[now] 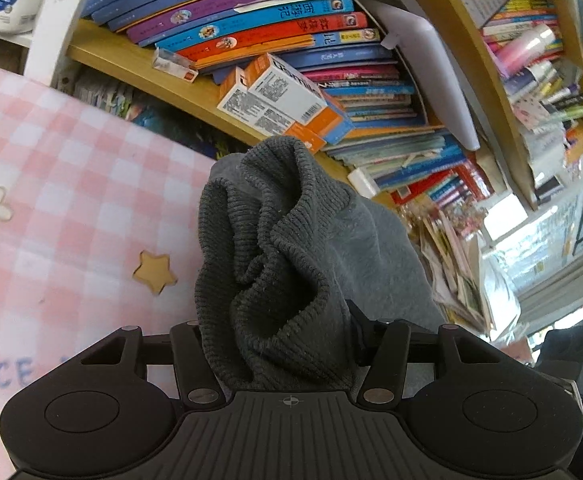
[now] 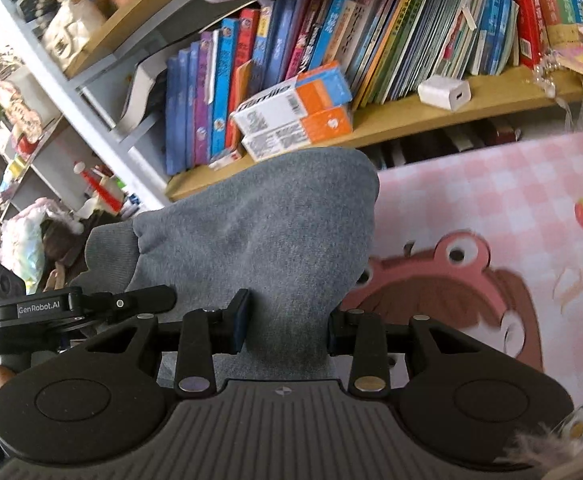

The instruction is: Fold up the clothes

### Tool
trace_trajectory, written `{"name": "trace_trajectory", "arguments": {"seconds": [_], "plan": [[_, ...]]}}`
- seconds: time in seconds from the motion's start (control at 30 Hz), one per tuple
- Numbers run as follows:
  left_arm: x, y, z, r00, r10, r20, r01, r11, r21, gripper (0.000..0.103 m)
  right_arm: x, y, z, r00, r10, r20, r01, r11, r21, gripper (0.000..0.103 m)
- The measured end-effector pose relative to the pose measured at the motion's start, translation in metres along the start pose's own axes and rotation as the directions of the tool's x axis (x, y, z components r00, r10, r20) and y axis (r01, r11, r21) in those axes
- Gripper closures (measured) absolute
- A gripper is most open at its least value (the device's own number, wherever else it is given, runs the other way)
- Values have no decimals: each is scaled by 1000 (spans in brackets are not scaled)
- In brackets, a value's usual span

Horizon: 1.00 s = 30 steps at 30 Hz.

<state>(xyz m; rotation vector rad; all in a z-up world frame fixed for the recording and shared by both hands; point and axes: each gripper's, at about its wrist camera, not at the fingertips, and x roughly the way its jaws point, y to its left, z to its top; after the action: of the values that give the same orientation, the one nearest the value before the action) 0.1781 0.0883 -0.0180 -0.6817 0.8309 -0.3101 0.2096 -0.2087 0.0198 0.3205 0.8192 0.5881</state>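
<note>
Both grippers' fingers pinch grey garment [image 1: 275, 248] btwn them, L [image 1: 279, 344] & R [image 2: 287, 328].

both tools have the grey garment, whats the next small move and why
Probably lower both together toward the pink checked mat. The left tool pinches the bunched ribbed hem of the grey garment, the right tool grips its smooth fabric, and it hangs lifted before the bookshelf.

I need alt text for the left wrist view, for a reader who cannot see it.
The left gripper is shut on the ribbed hem of a grey garment, which bunches up and fills the centre. Behind it lie a pink checked mat and a wooden bookshelf crowded with colourful books.
</note>
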Motion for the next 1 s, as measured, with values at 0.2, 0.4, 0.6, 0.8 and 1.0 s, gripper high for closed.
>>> {"name": "trace_trajectory", "arguments": {"seconds": [0.2,0.4,0.6,0.8,1.0], "plan": [[28,-4,14,999,32,10,-32,999,15,50,20,-17,20,1000,-22,-7,22,1000,2,70],[51,-2,22,998,58,17,-58,998,18,50,40,-32,30,999,-40,-9,40,999,-3,70],[68,5,25,996,86,25,-86,996,6,50,59,-40,33,998,-61,-11,61,998,-14,70],[74,12,22,994,109,31,-108,994,-4,43,69,-46,30,998,-65,-17,65,998,-11,67],[72,12,20,984,164,64,-165,986,6,29,66,-54,27,997,-74,-30,76,995,57,54]]}}
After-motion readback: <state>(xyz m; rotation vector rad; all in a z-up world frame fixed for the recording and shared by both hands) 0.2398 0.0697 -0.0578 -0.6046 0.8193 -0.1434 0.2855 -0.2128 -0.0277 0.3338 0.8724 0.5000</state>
